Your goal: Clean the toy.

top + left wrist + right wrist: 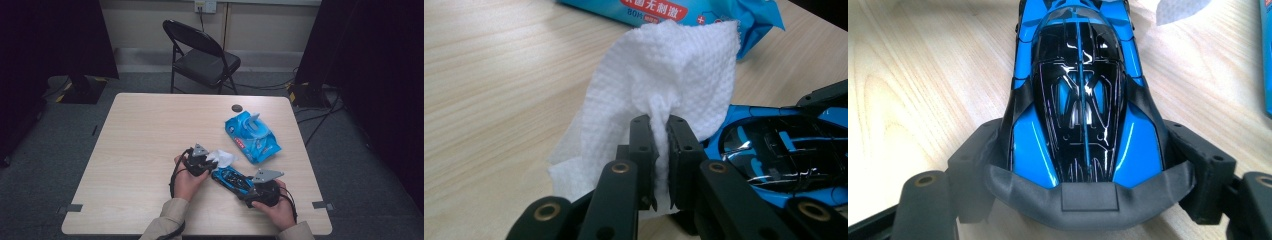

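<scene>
A blue and black toy car (pixel 231 178) (pixel 1080 100) lies on the wooden table (pixel 145 130). My right gripper (pixel 252 189) (pixel 1088 170) is shut on the car's rear end, a jaw on each side. A white wet wipe (pixel 221 158) (pixel 659 85) is pinched in my left gripper (pixel 206 161) (pixel 661 145), which is shut on it. The wipe hangs just above and beside the car's front (pixel 774 150).
A blue pack of wet wipes (pixel 251 136) (pixel 694 12) with its flap raised lies right of centre. A small dark round object (pixel 237 108) sits near the table's far edge. A black folding chair (pixel 200 55) stands beyond the table.
</scene>
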Demonstrator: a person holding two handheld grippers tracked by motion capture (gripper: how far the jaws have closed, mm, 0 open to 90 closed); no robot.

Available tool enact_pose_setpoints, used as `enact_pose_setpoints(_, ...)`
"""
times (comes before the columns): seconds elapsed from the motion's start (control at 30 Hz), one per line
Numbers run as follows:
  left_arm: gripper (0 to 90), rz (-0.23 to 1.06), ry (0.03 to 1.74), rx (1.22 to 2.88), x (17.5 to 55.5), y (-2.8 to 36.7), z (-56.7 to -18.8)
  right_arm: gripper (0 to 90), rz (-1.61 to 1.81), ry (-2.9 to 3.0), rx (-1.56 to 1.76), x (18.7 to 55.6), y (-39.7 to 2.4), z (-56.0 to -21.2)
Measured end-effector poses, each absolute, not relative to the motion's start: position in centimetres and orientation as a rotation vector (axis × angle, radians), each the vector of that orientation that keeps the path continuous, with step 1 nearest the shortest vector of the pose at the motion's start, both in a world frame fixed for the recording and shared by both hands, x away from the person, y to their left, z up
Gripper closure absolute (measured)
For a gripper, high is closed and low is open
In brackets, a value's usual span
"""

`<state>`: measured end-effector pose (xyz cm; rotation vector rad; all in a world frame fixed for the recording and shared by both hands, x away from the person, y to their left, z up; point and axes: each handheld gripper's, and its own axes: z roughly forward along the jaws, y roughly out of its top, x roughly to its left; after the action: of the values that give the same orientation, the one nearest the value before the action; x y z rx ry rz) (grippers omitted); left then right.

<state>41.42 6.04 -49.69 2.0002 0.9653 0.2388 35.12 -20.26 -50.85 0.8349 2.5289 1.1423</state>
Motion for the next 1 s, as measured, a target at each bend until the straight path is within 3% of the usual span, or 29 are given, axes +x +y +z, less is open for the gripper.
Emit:
enact_pose_setpoints(0.27, 82.9, 0.222, 1.022, 2.007, 41.2, 7.5, -49.8, 24.6, 1.143, 2.529, 0.834, 35.1, -20.3, -50.8)
enact_pose_setpoints(0.5, 83.1, 0.231, 0.986, 2.009, 40.7, 7.4, -47.5, 24.5, 1.143, 2.529, 0.836, 35.1, -20.3, -50.8)
enact_pose_setpoints(1.0, 83.4, 0.132, 0.808, 2.023, 38.1, 2.4, -44.7, 24.5, 1.142, 2.529, 0.835, 35.1, -20.3, -50.8)
